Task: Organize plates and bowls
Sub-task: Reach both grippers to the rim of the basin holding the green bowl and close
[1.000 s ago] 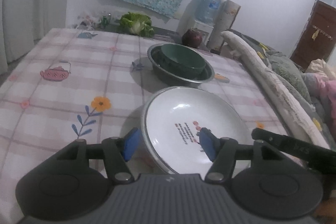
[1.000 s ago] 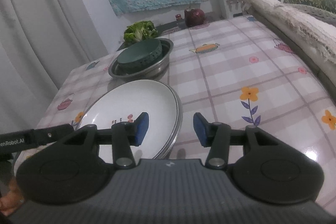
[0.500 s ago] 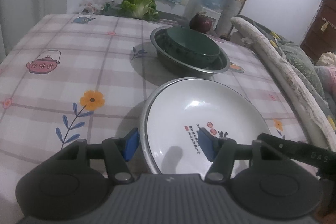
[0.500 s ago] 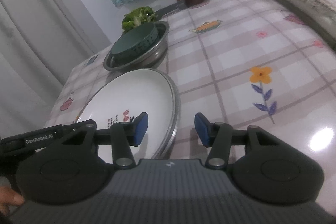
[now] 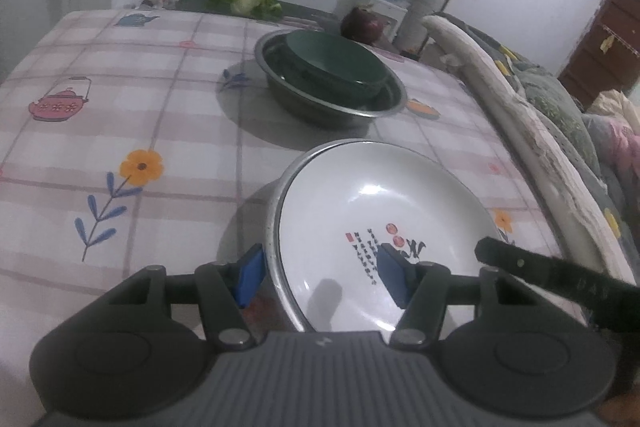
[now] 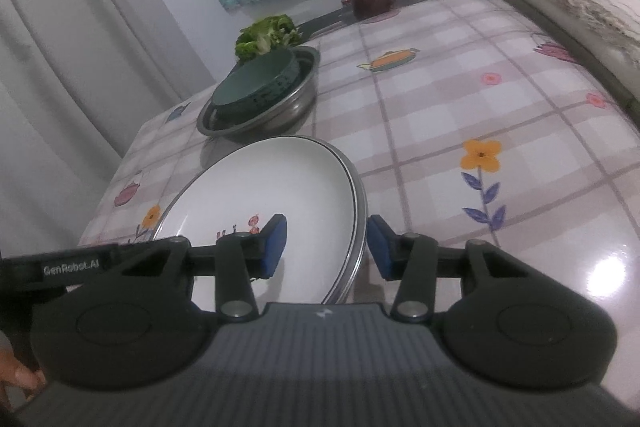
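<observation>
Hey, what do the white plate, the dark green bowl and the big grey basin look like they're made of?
White plate: likely glazed ceramic or enamel; glossy highlights, printed motif, thin dark rim line.
Dark green bowl: probably ceramic or melamine; opaque with a soft sheen.
Grey basin: looks like stainless steel; a silvery rim and dull reflections.

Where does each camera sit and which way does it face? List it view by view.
Left wrist: on the left claw, facing along its open fingers astride the white plate's left rim; right claw's finger intrudes.
Right wrist: on the right claw, open astride the plate's right rim; left claw's arm shows.
Shared: plate, green bowl in metal basin, lettuce.
</observation>
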Motion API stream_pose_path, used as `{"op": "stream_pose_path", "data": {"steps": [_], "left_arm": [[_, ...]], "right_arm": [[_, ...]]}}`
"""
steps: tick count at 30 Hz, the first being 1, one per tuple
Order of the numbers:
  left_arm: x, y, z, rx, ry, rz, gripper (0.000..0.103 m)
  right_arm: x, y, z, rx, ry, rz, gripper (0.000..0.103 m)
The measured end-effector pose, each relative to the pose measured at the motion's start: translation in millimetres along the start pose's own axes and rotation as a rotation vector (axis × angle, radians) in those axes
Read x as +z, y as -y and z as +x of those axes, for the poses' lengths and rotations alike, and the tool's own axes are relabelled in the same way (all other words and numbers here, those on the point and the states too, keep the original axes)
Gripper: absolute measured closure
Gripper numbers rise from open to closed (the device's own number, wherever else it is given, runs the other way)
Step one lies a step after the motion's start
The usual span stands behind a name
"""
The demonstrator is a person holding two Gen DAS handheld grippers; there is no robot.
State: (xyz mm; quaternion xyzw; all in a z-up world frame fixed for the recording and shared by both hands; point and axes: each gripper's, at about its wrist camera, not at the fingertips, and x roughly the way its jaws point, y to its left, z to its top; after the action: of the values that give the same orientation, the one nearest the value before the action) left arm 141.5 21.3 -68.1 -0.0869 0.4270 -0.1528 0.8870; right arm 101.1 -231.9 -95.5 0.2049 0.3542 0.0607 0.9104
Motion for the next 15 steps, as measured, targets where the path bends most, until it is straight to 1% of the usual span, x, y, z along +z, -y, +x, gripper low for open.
{"op": "stream_pose_path", "data": {"steps": [4, 6, 8, 9, 11, 15], "left_arm": [[0.8, 0.1, -0.8, -0.004, -0.005, 0.004, 0.042], [2.2, -1.8, -5.4, -0.006, 0.011, 0.006, 0.042], [5.1, -2.5, -11.6, 0.014, 0.030, 0.020, 0.040], [7.0, -3.6, -14.4, 0.022, 0.039, 0.026, 0.040], [12.8, -6.3, -18.7, 0.034, 0.051, 0.031, 0.040], [27.6, -11.9, -22.6, 0.059, 0.078, 0.041, 0.039]], "right_arm": [[0.6, 7.1, -3.6, 0.016, 0.004, 0.025, 0.058], [0.5, 8.6, -6.7, 0.021, 0.009, 0.028, 0.055], [1.7, 9.5, -9.8, 0.006, 0.018, 0.024, 0.045], [2.6, 10.8, -12.0, -0.002, 0.026, 0.022, 0.042], [5.4, 14.4, -15.7, -0.014, 0.043, 0.023, 0.022], [16.5, 19.5, -23.5, -0.051, 0.093, 0.012, 0.010]]}}
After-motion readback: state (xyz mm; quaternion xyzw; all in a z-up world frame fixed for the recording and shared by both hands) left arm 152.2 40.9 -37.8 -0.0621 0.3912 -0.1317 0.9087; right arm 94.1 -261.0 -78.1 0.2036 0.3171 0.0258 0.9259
